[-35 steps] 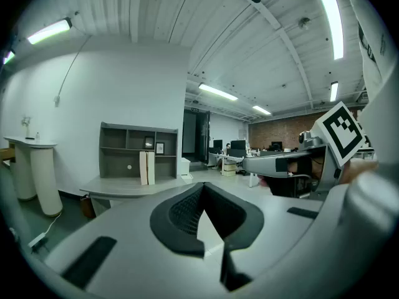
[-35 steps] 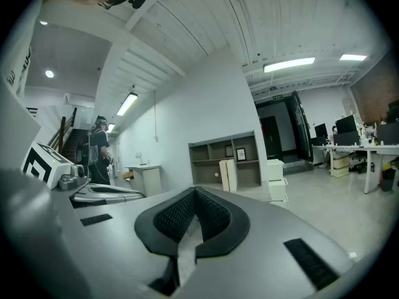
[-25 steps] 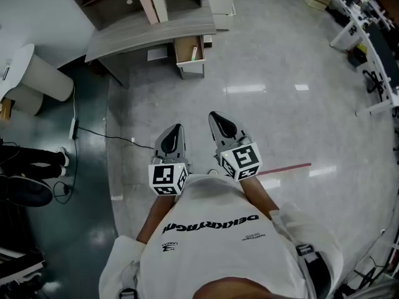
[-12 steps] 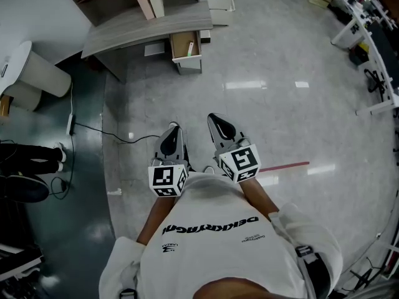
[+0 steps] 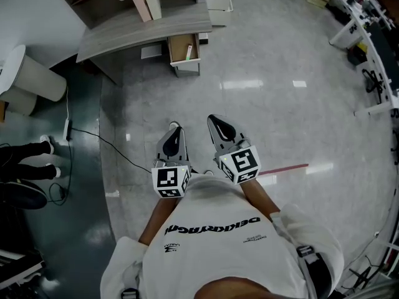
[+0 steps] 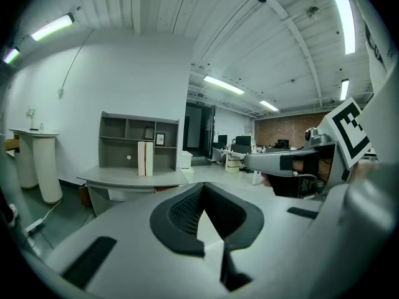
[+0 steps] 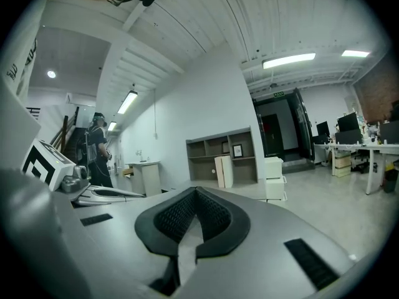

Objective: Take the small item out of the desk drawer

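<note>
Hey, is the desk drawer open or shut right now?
Open. In the head view the drawer juts out from under the desk, its brown inside showing from above.

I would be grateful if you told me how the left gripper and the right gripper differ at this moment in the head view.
The right gripper reaches a little further ahead than the left gripper. The right gripper slants across the view, while the left gripper points nearly straight ahead. Both are shut, empty and far from the open drawer under the desk.
</note>
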{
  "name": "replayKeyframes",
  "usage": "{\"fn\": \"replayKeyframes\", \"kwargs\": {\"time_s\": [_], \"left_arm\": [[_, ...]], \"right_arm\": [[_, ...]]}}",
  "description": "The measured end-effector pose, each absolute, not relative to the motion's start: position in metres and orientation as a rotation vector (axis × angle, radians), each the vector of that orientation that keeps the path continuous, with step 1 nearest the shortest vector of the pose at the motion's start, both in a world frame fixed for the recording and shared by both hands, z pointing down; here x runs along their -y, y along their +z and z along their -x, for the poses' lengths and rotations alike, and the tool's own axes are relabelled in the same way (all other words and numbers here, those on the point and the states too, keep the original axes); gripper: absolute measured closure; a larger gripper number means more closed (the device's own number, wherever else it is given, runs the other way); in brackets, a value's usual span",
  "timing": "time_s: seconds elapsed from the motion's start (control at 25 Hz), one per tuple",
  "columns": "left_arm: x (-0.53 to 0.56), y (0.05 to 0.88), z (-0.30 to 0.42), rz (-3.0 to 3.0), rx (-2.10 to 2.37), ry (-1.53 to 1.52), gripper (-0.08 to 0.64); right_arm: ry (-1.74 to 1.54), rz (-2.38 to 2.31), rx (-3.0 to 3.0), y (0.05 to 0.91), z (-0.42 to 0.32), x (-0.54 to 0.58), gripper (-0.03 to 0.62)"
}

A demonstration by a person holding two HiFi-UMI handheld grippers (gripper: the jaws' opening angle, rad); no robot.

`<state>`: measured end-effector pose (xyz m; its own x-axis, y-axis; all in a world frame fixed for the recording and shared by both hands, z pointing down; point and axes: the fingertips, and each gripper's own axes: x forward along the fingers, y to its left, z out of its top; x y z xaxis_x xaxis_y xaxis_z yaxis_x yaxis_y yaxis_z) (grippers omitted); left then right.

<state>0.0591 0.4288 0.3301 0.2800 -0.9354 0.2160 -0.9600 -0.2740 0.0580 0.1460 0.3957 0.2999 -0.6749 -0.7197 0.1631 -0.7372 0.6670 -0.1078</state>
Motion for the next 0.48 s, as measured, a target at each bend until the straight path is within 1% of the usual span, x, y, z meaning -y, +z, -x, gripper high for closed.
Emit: {"fn": "replayKeyframes", "kwargs": {"time_s": [0.24, 0.48], "left_arm": [[-0.376, 0.338, -0.040, -2.385, 1.756, 0.224, 0.545], [-0.292, 0.333, -0.005, -2.413, 1.718, 0.227, 0.545]], "right_arm": [[0.268, -1.211, 2.758, 0.311, -0.122, -0.343, 0.566], [0.272, -1.241, 2.734, 0.307, -0.085, -0.263, 0.566]]}}
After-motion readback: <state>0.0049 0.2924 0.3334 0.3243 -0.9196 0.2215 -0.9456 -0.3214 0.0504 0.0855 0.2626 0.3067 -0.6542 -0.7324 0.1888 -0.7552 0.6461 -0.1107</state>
